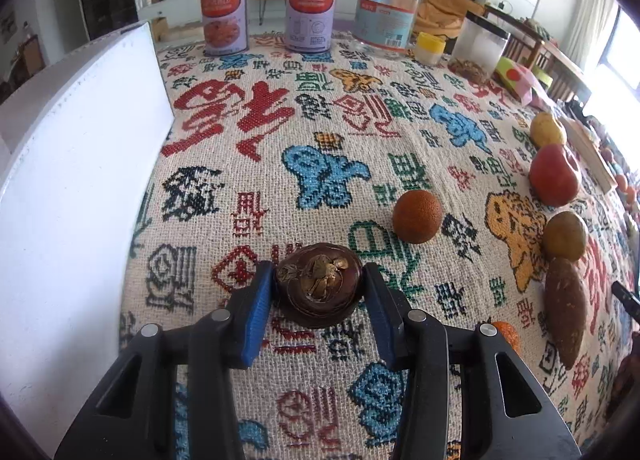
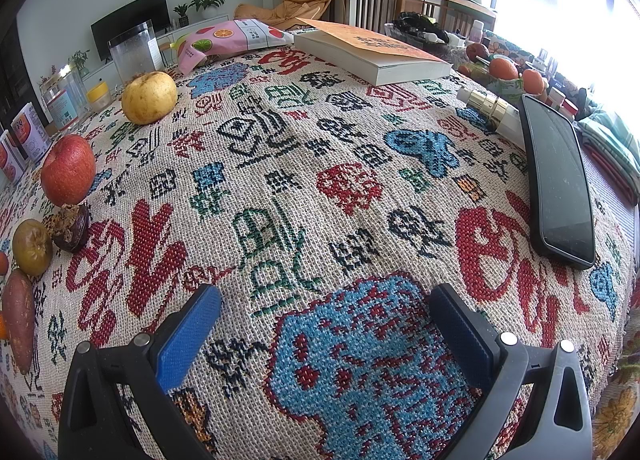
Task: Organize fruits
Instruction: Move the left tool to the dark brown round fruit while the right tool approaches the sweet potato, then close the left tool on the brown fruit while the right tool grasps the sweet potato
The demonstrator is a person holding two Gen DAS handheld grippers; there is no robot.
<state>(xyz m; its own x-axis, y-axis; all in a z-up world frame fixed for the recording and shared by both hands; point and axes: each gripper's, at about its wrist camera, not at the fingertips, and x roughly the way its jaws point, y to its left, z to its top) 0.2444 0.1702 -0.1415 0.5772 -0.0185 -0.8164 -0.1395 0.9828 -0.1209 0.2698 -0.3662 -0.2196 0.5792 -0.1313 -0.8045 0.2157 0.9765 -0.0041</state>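
Note:
A dark brown round fruit [image 1: 318, 292] with a dry calyx lies on the patterned cloth [image 1: 320, 132], and my left gripper [image 1: 318, 270] is shut on it, a blue pad touching each side. Right of it sits a rough orange-brown ball fruit [image 1: 418, 216]. Along the right edge runs a row: a yellow apple [image 1: 548, 128], a red apple [image 1: 554, 176], a brownish fruit [image 1: 564, 236] and a sweet potato [image 1: 566, 312]. In the right wrist view the same row runs down the left side, with another dark fruit [image 2: 72, 228] beside the red apple [image 2: 68, 176]. My right gripper [image 2: 324, 324] hangs open over bare cloth.
A white box wall [image 1: 80, 180] rises at the left. Two cans [image 1: 224, 12] and a clear jar [image 1: 386, 16] stand at the far edge. A book [image 2: 372, 56], a phone [image 2: 560, 180] and a pink snack bag [image 2: 228, 40] lie on the right side.

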